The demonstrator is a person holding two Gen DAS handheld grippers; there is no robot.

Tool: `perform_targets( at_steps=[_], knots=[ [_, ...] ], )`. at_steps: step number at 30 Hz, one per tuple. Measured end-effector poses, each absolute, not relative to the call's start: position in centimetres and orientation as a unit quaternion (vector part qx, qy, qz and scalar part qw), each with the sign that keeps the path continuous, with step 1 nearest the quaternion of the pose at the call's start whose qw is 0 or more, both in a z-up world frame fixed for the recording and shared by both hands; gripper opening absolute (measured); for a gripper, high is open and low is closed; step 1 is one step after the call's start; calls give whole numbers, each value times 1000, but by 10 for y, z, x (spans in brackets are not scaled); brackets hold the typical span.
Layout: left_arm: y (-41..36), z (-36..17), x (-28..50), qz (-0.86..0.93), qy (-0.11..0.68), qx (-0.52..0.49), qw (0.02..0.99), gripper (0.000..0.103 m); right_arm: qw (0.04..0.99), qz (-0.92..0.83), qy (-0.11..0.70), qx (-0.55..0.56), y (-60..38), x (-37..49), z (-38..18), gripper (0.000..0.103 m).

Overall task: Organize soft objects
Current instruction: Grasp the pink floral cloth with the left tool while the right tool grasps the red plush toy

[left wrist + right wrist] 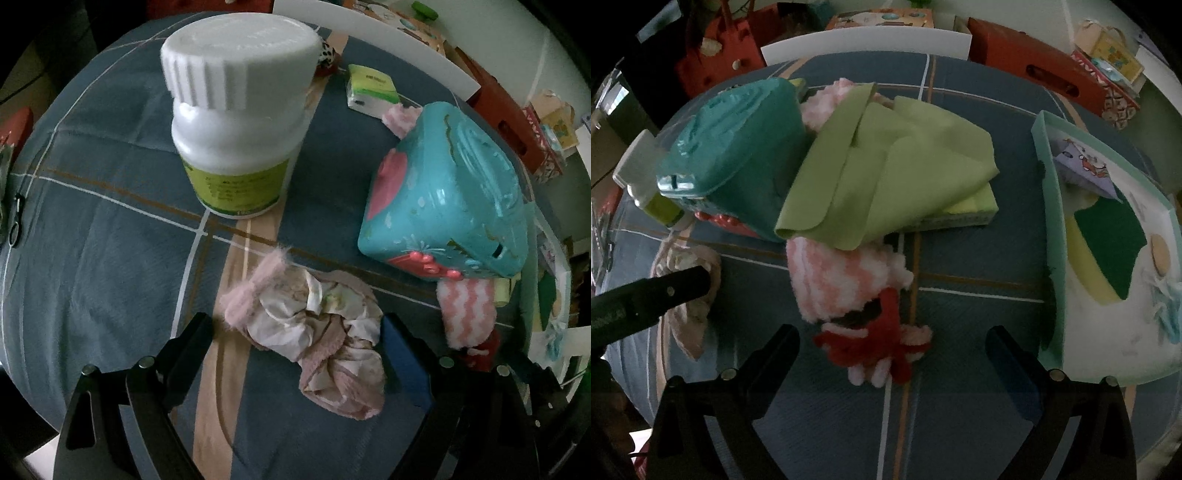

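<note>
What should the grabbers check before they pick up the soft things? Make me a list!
1. Left gripper open around the crumpled pink cloth: ok.
2. Right gripper open, fuzzy pink sock between its fingers: ok.
3. Sock free to lift: not ok, the green cloth overlaps its far end.
4. White bottle apart from the crumpled cloth: ok.
5. Room in the tray: cannot tell; a sponge already lies there.
</note>
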State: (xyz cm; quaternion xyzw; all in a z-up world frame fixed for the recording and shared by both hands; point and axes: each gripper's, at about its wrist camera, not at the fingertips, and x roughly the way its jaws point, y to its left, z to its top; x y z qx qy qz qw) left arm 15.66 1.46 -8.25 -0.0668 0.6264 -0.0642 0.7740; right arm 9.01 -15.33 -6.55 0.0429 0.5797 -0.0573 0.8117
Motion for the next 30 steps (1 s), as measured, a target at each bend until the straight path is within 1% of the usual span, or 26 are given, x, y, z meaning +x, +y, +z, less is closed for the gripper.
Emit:
perform_targets(
  at_steps=[6,8,10,13,14,16,18,20,21,22,23,24,25,26,30],
  knots=[
    [1,-84,156,-67,622,-58,778,91,818,-50,572,38,-151,91,-65,99],
    [-1,-84,156,-68,621,-61,778,90,819,-45,571,40,-149,89,-65,95],
    [-2,-84,158,-68,620,-63,779,89,819,-42,571,42,-146,88,-66,94],
    [-2,-83,158,-71,619,-66,780,79,818,-41,572,44,-146,86,-67,85],
    [-3,-82,157,-74,618,-67,780,74,818,-39,572,46,-148,84,-69,83],
    [-4,-81,155,-78,616,-69,781,66,818,-39,572,44,-148,84,-73,82],
    [-6,-80,155,-83,614,-75,781,51,819,-36,571,41,-150,82,-75,82],
    [-8,-78,154,-91,612,-83,781,45,820,-33,570,41,-152,81,-76,79],
    [-10,-78,154,-92,612,-84,781,45,821,-32,569,41,-155,80,-77,78],
    [-12,-77,154,-92,611,-84,781,44,821,-31,569,42,-157,80,-76,72],
    [-12,-76,154,-93,611,-85,782,41,822,-30,568,43,-160,79,-74,68],
    [-12,-75,154,-95,610,-86,782,37,823,-28,566,44,-161,78,-76,67],
    [-13,-75,153,-98,608,-90,783,36,823,-26,565,45,-163,77,-76,66],
    [-14,-74,153,-99,607,-92,783,35,824,-25,564,47,-165,76,-77,62],
    [-14,-73,152,-102,605,-95,784,32,825,-26,563,52,-173,74,-77,61]
  ],
)
